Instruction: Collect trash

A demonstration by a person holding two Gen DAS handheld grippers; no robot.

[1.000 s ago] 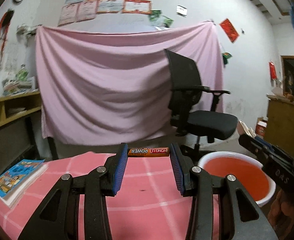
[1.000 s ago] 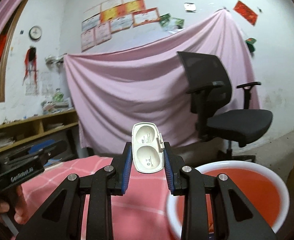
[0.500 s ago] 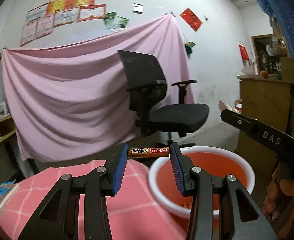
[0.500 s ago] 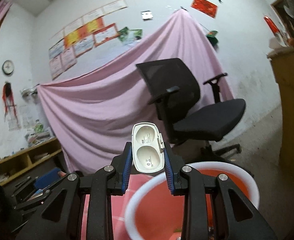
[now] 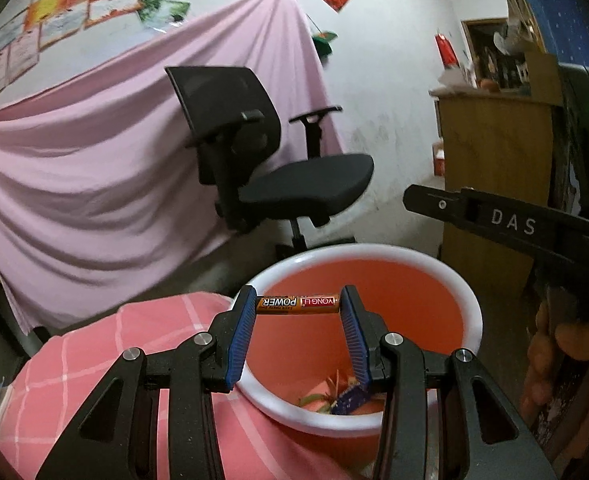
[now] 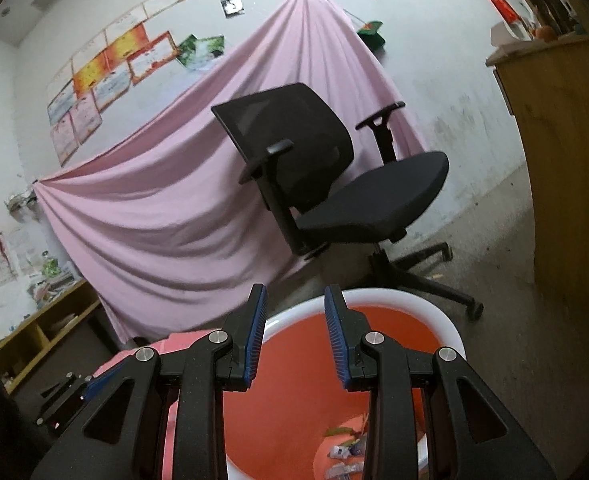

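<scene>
My left gripper (image 5: 297, 305) is shut on an orange battery (image 5: 297, 305) marked POWER, held crosswise between the blue pads over the near edge of the orange bin (image 5: 414, 280) with a white rim. My right gripper (image 6: 294, 300) is open and empty above the same bin (image 6: 394, 320). Scraps of trash lie at the bin's bottom in the left wrist view (image 5: 334, 398) and in the right wrist view (image 6: 346, 448). The right gripper's body shows at the right of the left wrist view (image 5: 494, 220).
A pink checked tablecloth (image 5: 94, 360) covers the table left of the bin. A black office chair (image 5: 262, 168) stands behind the bin before a pink sheet (image 5: 74, 180). A wooden cabinet (image 5: 494, 140) is at the right. Low shelves (image 6: 42, 332) stand at the left.
Both grippers swung right from over the table to over the bin. The white case that the right gripper held is gone from its fingers, which now stand open. The left still holds the battery.
</scene>
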